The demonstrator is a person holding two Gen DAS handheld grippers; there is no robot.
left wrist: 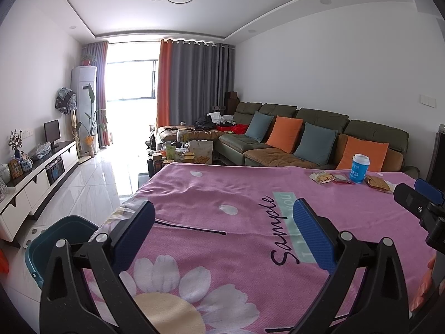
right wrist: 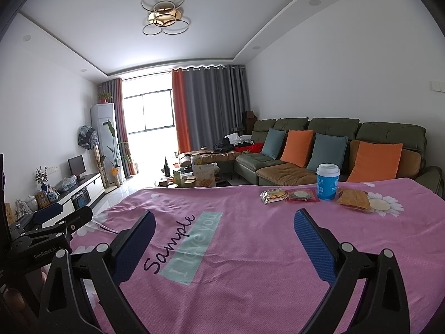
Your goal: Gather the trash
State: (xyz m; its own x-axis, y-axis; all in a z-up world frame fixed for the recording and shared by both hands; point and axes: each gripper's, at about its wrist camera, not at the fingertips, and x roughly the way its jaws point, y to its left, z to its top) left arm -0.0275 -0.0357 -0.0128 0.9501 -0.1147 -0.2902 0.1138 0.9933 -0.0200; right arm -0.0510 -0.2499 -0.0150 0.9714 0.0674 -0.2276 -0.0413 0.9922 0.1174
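On the far right part of a table under a pink flowered cloth (right wrist: 250,250) lies a row of trash: a cracker packet (right wrist: 273,195), a red round-centred wrapper (right wrist: 302,195), a blue paper cup with a white lid (right wrist: 328,181) and a brown wrapper (right wrist: 353,198). The left wrist view shows the same cup (left wrist: 360,168) and wrappers (left wrist: 322,177) far off to the right. My left gripper (left wrist: 225,215) hovers open over the cloth, empty. My right gripper (right wrist: 225,224) is also open and empty, well short of the trash. A teal bin (left wrist: 52,239) stands on the floor by the table's left edge.
A green sofa (right wrist: 333,144) with orange and blue cushions runs behind the table. A cluttered coffee table (left wrist: 180,153) stands beyond the table's far edge. A white TV cabinet (left wrist: 36,183) lines the left wall, with glossy tiled floor (left wrist: 97,181) between. A person's fingers (left wrist: 425,289) show at lower right.
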